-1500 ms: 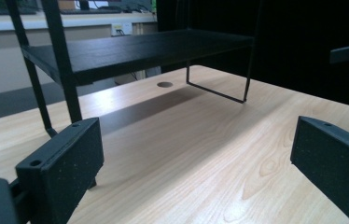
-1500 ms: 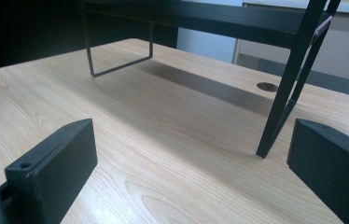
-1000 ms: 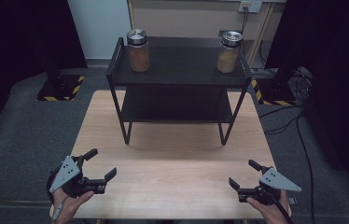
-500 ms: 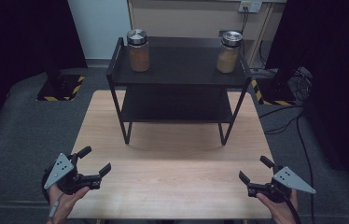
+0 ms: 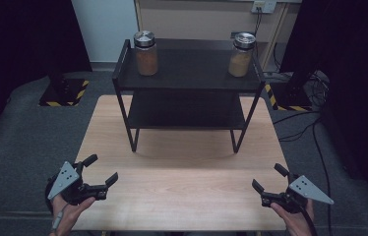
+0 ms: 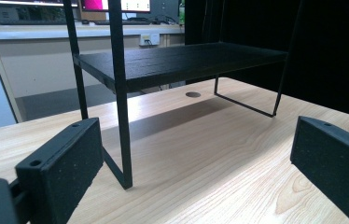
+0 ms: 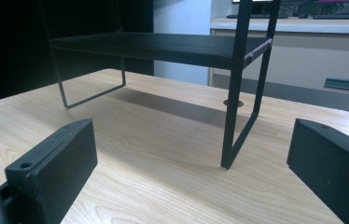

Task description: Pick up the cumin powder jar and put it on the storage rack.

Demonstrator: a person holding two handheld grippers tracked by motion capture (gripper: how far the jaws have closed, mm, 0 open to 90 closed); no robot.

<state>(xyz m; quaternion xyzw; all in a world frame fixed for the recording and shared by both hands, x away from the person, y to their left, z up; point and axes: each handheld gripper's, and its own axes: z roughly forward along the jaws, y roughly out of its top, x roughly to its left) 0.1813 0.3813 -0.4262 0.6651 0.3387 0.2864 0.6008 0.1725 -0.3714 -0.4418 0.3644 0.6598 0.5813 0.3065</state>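
Observation:
A black two-tier metal rack stands at the far middle of the wooden table. On its top shelf sit two glass jars with metal lids: one with brown contents at the left, one with tan contents at the right. My left gripper hovers open over the table's near left corner, nothing between its jaws. My right gripper hovers open at the near right corner, also empty. Each gripper view looks along the tabletop at the rack's legs and lower shelf.
Grey carpet surrounds the table. Two stand bases with yellow-black striped tape sit on the floor beside the rack, and cables trail at the right. A beige wall unit with a socket runs behind.
Both hands have drawn back toward the near edge and slightly outward, the left to the left and the right to the right. The jaws stay open; rack and jars are unmoved.

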